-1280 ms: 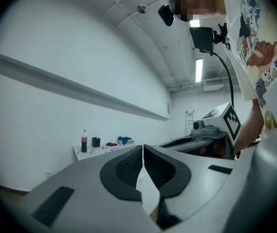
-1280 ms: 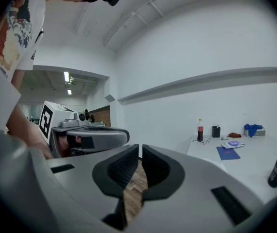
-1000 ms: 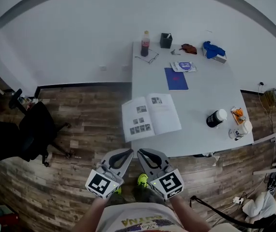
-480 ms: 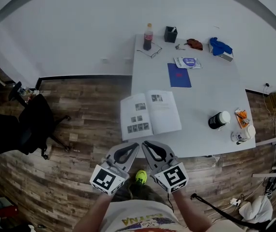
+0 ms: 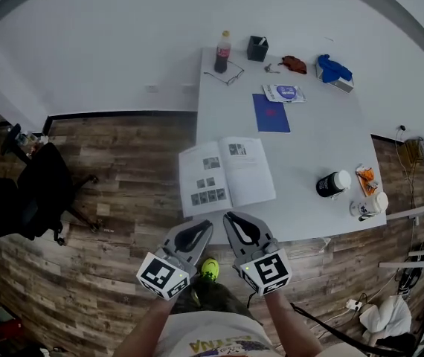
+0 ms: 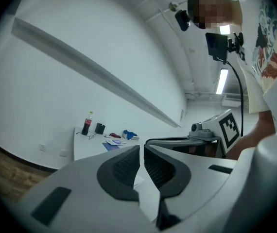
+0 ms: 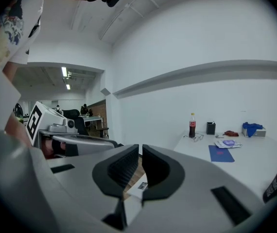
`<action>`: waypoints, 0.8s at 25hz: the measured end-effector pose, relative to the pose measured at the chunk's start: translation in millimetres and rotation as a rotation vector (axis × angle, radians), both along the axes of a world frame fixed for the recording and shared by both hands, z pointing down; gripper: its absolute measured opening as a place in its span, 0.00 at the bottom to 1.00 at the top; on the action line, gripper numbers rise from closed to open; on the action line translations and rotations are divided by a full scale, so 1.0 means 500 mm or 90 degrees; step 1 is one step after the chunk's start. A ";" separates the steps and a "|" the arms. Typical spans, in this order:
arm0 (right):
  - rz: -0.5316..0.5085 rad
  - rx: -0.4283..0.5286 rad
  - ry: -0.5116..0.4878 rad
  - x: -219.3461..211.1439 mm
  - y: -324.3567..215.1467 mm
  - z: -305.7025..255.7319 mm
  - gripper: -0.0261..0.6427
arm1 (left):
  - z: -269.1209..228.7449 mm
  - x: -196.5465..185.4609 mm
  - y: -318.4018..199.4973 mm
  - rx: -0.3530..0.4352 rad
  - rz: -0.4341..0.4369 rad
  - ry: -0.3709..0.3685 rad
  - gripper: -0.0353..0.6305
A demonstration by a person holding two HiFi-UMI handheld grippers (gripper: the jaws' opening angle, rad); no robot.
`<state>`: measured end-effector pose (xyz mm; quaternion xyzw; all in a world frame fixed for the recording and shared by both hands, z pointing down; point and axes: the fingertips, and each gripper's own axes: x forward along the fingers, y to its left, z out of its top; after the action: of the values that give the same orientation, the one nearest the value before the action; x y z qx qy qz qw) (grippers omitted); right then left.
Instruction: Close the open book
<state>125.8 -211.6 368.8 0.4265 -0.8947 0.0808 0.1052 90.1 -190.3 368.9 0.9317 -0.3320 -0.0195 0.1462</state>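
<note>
The open book (image 5: 227, 175) lies flat at the front left corner of the white table (image 5: 323, 147), its left page hanging over the table's left edge. Both grippers hover side by side just short of the table's front edge, below the book in the head view. My left gripper (image 5: 207, 224) is shut with nothing in it, and the left gripper view shows its pads together (image 6: 142, 147). My right gripper (image 5: 229, 217) is also shut and empty (image 7: 141, 147). A corner of the book (image 7: 141, 186) shows below the right gripper's pads.
At the table's far end stand a cola bottle (image 5: 222, 52), glasses (image 5: 225, 74), a black pen cup (image 5: 257, 48), a blue notebook (image 5: 271, 114) and a blue cloth (image 5: 332, 71). A black jar (image 5: 331, 183) stands at the right. An office chair (image 5: 33, 199) sits on the wooden floor at left.
Both grippers have come a little closer to the table's front edge and the book. Their jaws have stayed shut. The book has not moved.
</note>
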 end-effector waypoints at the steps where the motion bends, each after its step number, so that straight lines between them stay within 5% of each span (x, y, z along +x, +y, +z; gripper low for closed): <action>1: -0.004 -0.002 0.008 -0.003 -0.001 0.008 0.08 | 0.004 0.003 0.002 0.009 0.003 -0.002 0.07; 15: -0.068 -0.067 0.033 -0.101 -0.037 0.196 0.08 | 0.154 -0.065 -0.071 -0.001 -0.065 0.010 0.07; 20: -0.090 -0.077 0.056 -0.127 -0.051 0.273 0.08 | 0.271 -0.113 -0.081 -0.040 -0.096 -0.001 0.07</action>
<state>62.2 -236.9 505.1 0.3583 -0.9106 0.1082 0.1755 33.4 -231.0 504.6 0.8989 -0.4021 -0.0194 0.1729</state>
